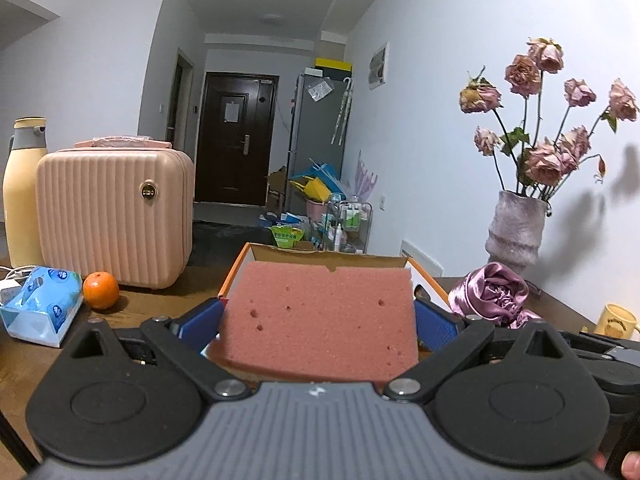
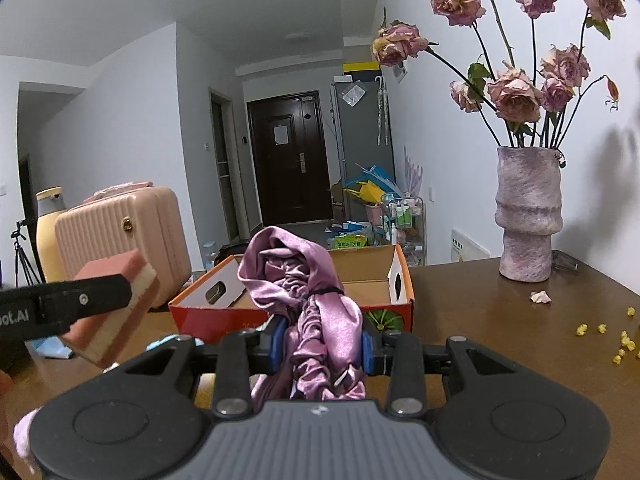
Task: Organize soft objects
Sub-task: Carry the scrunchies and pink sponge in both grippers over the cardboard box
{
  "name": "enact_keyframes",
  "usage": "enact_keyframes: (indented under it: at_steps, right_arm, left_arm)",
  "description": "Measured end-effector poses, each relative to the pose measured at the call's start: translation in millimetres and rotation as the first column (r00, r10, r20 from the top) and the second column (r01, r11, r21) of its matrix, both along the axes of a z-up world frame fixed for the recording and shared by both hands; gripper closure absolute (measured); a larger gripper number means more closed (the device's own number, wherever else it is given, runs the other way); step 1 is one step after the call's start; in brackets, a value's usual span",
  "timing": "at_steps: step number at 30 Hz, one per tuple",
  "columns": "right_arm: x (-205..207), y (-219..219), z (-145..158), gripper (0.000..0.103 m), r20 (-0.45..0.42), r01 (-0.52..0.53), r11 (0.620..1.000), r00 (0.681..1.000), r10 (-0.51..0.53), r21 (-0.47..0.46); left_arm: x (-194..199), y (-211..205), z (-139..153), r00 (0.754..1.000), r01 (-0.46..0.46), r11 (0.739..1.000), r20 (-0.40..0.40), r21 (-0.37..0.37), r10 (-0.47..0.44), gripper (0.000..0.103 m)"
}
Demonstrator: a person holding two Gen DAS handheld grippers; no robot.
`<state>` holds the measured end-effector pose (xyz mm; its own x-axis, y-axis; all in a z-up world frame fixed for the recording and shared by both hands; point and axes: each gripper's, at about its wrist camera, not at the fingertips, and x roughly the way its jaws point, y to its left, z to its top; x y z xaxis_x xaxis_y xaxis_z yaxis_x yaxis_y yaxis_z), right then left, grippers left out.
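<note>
Left gripper (image 1: 318,322) clenches sponge (image 1: 320,320), right gripper (image 2: 320,346) clenches satin cloth (image 2: 304,280); its loose folds may snag the box (image 2: 384,264) rim.

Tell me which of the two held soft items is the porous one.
The pink sponge in the left gripper: its face is pitted with small holes. The purple satin cloth in the right gripper is smooth and gathered.

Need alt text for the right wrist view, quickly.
The right gripper is shut on a bunched purple satin cloth, in front of an open orange cardboard box on the brown wooden table. At left, the left gripper holds a pink sponge.
</note>
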<state>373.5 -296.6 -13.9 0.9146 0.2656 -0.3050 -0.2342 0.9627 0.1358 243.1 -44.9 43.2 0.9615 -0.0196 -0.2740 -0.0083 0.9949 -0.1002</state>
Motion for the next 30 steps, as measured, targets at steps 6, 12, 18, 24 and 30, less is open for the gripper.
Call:
enact_keyframes:
  at_steps: [6, 12, 18, 24, 30]
  right_arm:
    - [25, 3, 5, 0.068, -0.001, 0.002, 1.000, 1.000, -0.002, 0.011]
    - [51, 2, 8, 0.068, -0.016, 0.008, 1.000, 1.000, -0.008, 0.017]
    - [80, 1, 10, 0.068, -0.027, 0.017, 0.999, 1.000, -0.016, 0.027]
    - [110, 3, 10, 0.068, -0.046, 0.023, 0.999, 0.999, -0.021, 0.023]
    - [136, 4, 9, 0.068, -0.055, 0.022, 1.000, 0.998, -0.021, 0.018]
  left_arm:
    - [21, -3, 3, 1.000, -0.019, 1.000, 0.013, -0.007, 0.019, 0.002]
    - [45, -5, 6, 0.999, -0.042, 0.999, 0.031, -0.014, 0.042, 0.002]
    - [73, -7, 7, 0.997, -0.068, 0.997, 0.034, -0.020, 0.069, 0.002]
    - [100, -6, 6, 0.996, -0.085, 0.996, 0.032, -0.027, 0.086, 0.002]
    - [130, -6, 4, 0.994, -0.102, 0.994, 0.023, -0.028, 0.103, 0.002]
